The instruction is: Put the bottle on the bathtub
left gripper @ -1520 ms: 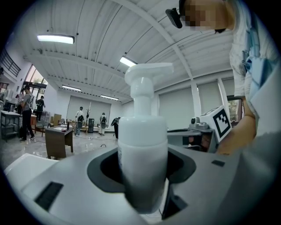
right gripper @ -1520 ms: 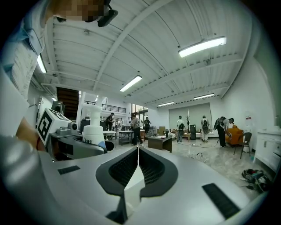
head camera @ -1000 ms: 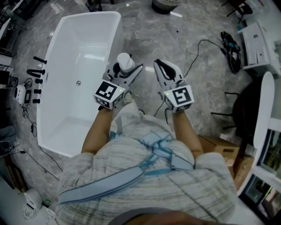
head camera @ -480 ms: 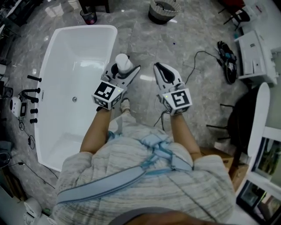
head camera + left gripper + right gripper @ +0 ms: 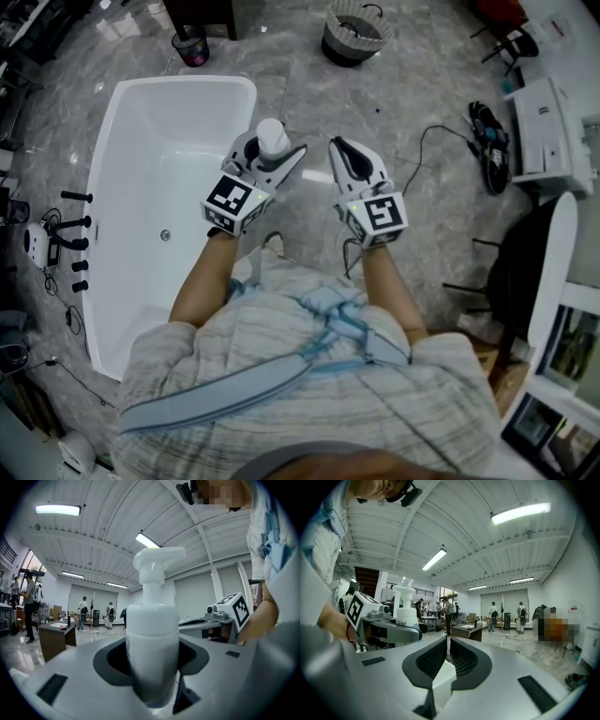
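My left tool (image 5: 274,156) is clamping the white pump bottle (image 5: 152,639) round its body. The jaws are sitting wide on either side of it, and the bottle is standing upright with the pump head poking up above them. My right tool (image 5: 339,150) is closed up tight, its ribbed pads meeting with nothing between them. I'm carrying it just beside the left one with a gap between the two. Both are pointing roughly level and away from me.

The bottle is hanging in the air in my grip, not resting on anything. From the head view it's showing just right of the bathtub (image 5: 150,159), near the tub's far right corner, against the grey marble floor (image 5: 309,84). So it's not on the tub yet. The tub is white and lying lengthwise on my left, with its drain (image 5: 165,235) in the middle of the bottom.

Left of the tub, some black fittings (image 5: 77,197) are lying on the floor. On the far side, a woven basket (image 5: 354,30) and a small dark bin (image 5: 190,45) are standing. Off to the right, a black cable (image 5: 427,141) is trailing across the floor near a white machine (image 5: 542,117). In the right gripper view a few people (image 5: 493,616) are standing far across the room under strip lights (image 5: 520,512).
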Demonstrator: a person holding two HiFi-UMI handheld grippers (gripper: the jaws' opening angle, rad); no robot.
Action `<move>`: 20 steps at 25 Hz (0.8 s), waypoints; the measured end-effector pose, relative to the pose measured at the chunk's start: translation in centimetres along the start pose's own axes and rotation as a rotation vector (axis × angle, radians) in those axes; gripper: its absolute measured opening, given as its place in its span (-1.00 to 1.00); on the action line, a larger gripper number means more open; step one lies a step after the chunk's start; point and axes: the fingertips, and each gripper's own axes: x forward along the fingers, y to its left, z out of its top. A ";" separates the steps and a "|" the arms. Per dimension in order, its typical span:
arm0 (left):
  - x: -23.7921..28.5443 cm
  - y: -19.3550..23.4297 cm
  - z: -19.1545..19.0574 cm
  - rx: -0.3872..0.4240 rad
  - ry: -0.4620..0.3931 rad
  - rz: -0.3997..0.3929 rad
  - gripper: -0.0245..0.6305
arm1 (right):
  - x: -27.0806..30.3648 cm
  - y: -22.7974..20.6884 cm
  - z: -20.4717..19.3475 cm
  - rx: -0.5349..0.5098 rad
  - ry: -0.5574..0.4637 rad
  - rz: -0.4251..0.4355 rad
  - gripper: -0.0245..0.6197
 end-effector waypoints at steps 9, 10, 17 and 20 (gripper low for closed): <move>1.5 4.5 0.3 0.004 0.005 0.012 -0.22 | 5.0 -1.2 1.4 -0.005 -0.003 0.008 -0.90; 1.7 4.8 0.3 0.001 0.006 0.014 -0.22 | 5.4 -1.4 1.5 -0.001 -0.009 0.018 -0.90; 4.5 8.3 -0.7 -0.010 0.025 0.064 -0.22 | 9.6 -4.2 1.1 0.002 -0.016 0.102 -0.90; 6.5 11.1 -1.2 -0.027 0.034 0.103 -0.22 | 12.5 -5.6 1.6 0.027 -0.059 0.189 -0.90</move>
